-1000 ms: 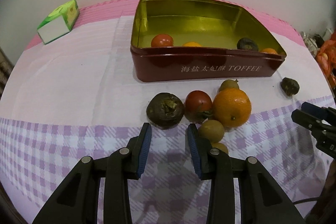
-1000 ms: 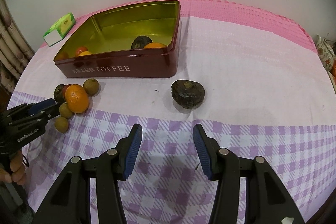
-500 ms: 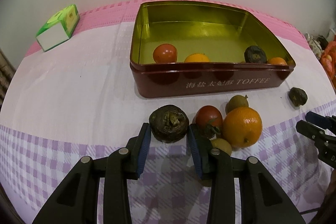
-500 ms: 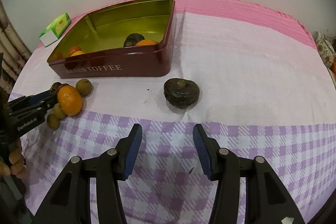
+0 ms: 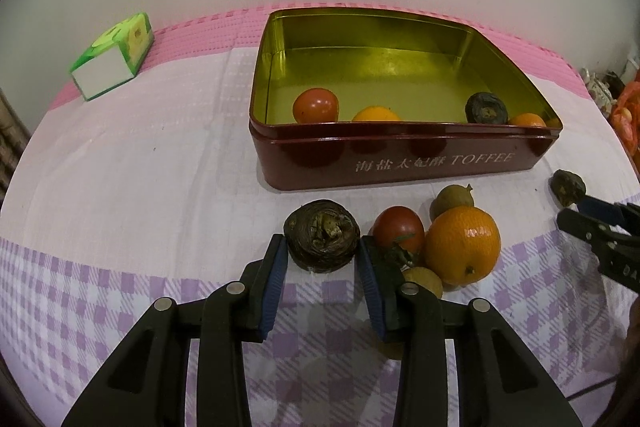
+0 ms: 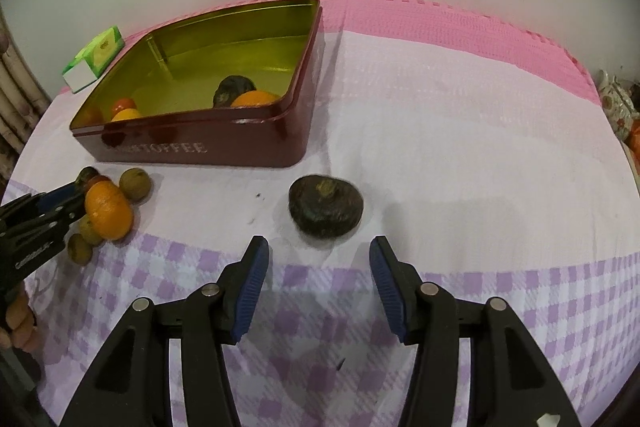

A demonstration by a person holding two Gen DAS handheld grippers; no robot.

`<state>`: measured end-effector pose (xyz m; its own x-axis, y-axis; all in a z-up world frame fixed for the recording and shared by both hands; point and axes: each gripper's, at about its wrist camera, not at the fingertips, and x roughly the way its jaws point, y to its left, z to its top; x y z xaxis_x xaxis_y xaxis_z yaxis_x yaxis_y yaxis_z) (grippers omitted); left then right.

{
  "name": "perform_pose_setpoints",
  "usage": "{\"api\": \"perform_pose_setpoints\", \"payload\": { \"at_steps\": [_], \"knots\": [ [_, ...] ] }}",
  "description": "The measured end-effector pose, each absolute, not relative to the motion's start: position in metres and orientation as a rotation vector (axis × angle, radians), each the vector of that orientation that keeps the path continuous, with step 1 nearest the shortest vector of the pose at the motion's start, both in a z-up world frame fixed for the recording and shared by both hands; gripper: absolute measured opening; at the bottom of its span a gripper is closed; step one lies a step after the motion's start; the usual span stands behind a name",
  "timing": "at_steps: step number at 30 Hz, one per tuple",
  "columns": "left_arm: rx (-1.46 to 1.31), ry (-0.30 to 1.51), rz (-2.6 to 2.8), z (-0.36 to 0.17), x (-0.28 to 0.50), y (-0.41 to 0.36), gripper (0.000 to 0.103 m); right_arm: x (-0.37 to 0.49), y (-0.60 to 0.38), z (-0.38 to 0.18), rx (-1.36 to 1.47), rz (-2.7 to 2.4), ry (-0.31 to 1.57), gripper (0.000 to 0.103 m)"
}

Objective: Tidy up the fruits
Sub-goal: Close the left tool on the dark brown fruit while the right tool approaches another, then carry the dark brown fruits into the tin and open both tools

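Note:
A dark red toffee tin [image 5: 400, 163] with a gold inside holds a tomato [image 5: 315, 105], two oranges and a dark fruit [image 5: 486, 109]. In front of it lie a dark brown fruit [image 5: 322, 241], a tomato [image 5: 398, 229], a big orange [image 5: 462, 245] and small brown fruits. My left gripper [image 5: 322, 255] is open, its pads on either side of the dark brown fruit. My right gripper [image 6: 318, 255] is open, just short of another dark fruit [image 6: 326, 211], right of the tin [image 6: 208, 147].
A green and white carton [image 5: 112, 61] lies at the back left of the pink and purple checked tablecloth. The right gripper shows at the right edge of the left wrist view [image 5: 600, 227]. Crockery stands at the far right edge [image 6: 616, 103].
My left gripper has moved forward until the dark brown fruit sits between its pads. My right gripper has moved closer to the other dark fruit.

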<state>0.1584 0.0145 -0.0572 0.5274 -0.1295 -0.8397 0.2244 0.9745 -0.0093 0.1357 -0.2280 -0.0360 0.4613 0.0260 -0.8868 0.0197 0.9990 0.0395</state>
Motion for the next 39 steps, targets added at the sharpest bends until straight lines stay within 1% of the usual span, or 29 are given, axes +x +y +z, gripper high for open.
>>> {"api": "perform_pose_setpoints", "payload": {
  "at_steps": [4,10,11,13,16,20,23,39],
  "knots": [
    [0.102,0.992,-0.210,-0.057,0.157,0.015,0.037,0.143,-0.230,-0.038,0.030,0.000,1.084,0.053],
    [0.100,0.993,-0.210,-0.057,0.157,0.015,0.037,0.152,-0.230,-0.039,0.027,-0.002,1.078,0.053],
    [0.102,0.992,-0.209,-0.057,0.157,0.015,0.037,0.153,-0.229,-0.039,0.021,-0.002,1.076,0.052],
    [0.102,0.992,-0.208,-0.057,0.156,0.015,0.037,0.153,-0.227,-0.039,0.008,-0.005,1.071,0.046],
    [0.103,0.992,-0.211,-0.057,0.157,0.015,0.037,0.153,-0.225,-0.039,-0.001,-0.008,1.072,0.041],
    [0.103,0.993,-0.209,-0.057,0.156,0.014,0.037,0.153,-0.225,-0.038,0.001,-0.013,1.074,0.038],
    [0.103,0.993,-0.210,-0.057,0.157,0.015,0.037,0.151,-0.224,-0.038,0.004,-0.014,1.075,0.034],
    [0.108,1.003,-0.206,-0.056,0.153,0.018,0.037,0.140,-0.221,-0.035,0.021,-0.002,1.087,0.033]
  ]
}}
